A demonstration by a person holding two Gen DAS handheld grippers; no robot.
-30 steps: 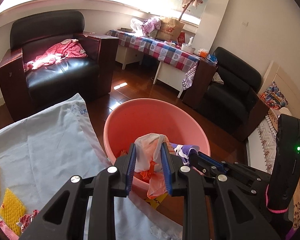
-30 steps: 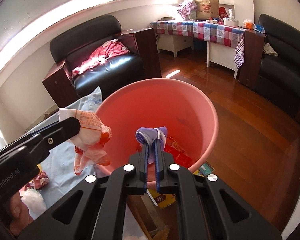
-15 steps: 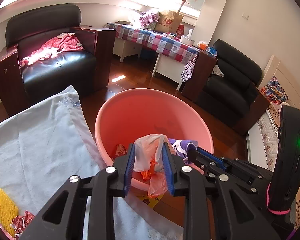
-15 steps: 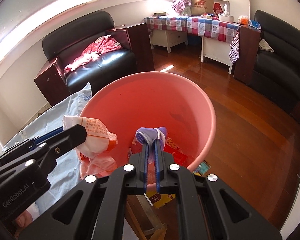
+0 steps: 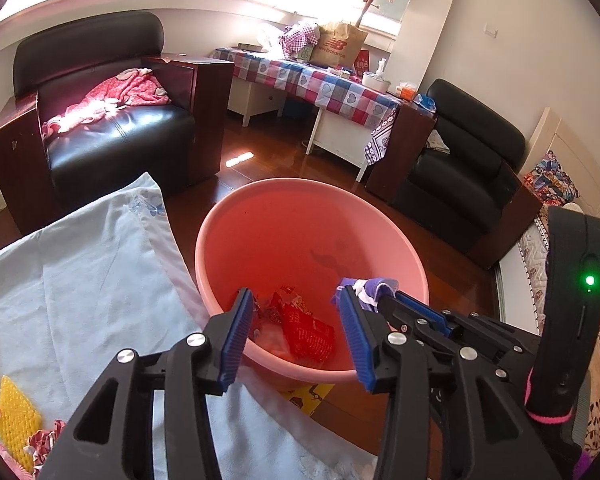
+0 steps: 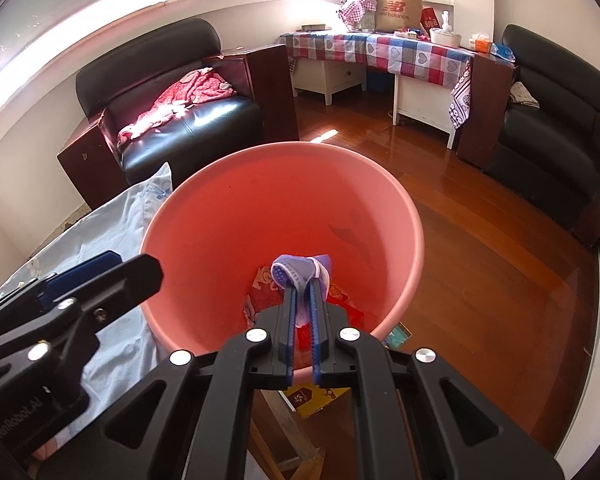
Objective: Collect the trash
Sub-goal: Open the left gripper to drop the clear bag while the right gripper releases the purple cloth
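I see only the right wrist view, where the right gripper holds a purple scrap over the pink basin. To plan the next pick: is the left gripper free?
Observer: Yes. In the left wrist view the left gripper is open. Its jaws have just been opening, and nothing is between them.
Operator: Is any trash left on the cloth?
Observer: Yes, yellow foam nets lie on the light-blue cloth, at the lower left of that view.
Operator: Is there anything beside them?
Observer: A crumpled red-and-white wrapper lies right next to the nearer net.
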